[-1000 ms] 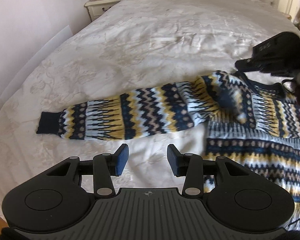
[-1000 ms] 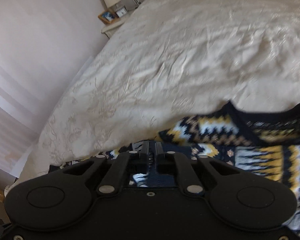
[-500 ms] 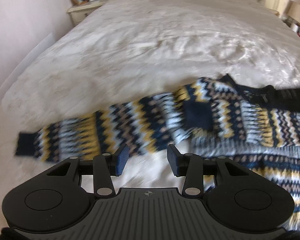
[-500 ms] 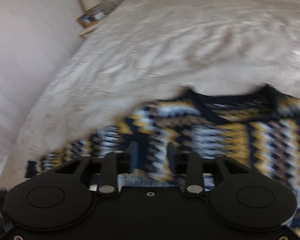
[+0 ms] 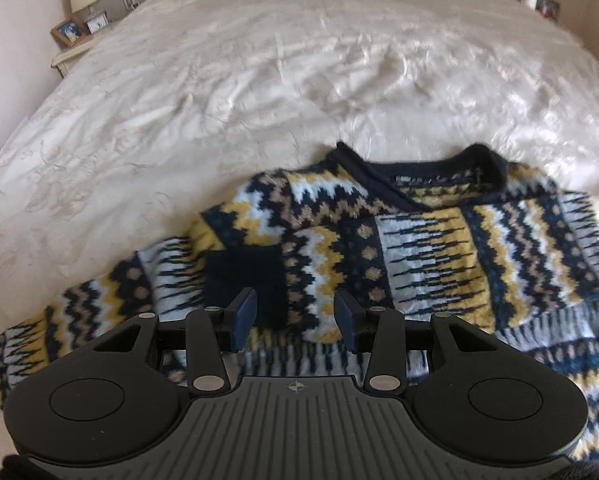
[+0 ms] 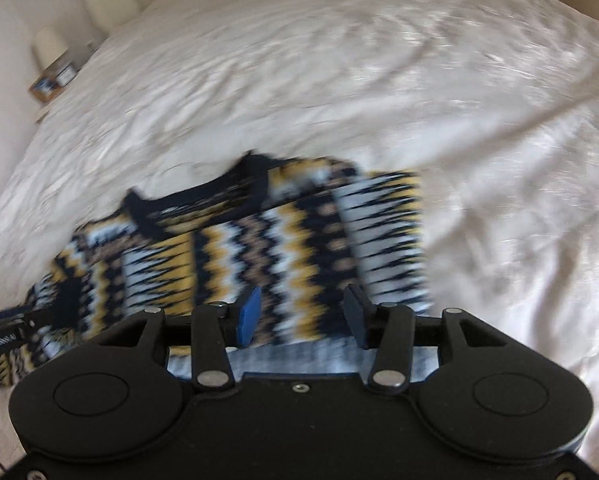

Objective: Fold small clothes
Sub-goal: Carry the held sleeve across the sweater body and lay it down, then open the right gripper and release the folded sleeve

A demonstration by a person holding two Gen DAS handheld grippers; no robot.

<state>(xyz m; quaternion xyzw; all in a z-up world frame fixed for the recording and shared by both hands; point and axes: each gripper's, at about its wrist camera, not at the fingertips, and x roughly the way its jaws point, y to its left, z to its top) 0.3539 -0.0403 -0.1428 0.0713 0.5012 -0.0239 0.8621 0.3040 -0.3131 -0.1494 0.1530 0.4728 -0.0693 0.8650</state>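
A wide bed (image 5: 259, 92) is covered by a rumpled cream bedspread (image 6: 379, 80), creased across its whole surface. A patterned knit sweater (image 5: 419, 248) in navy, yellow, pale blue and tan is laid flat on the near part of the bedspread, its dark neckline turned toward the headboard and one sleeve folded across the chest.

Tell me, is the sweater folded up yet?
Partly. On the sweater, one sleeve lies folded across the chest; the other sleeve stretches out on the bedspread.
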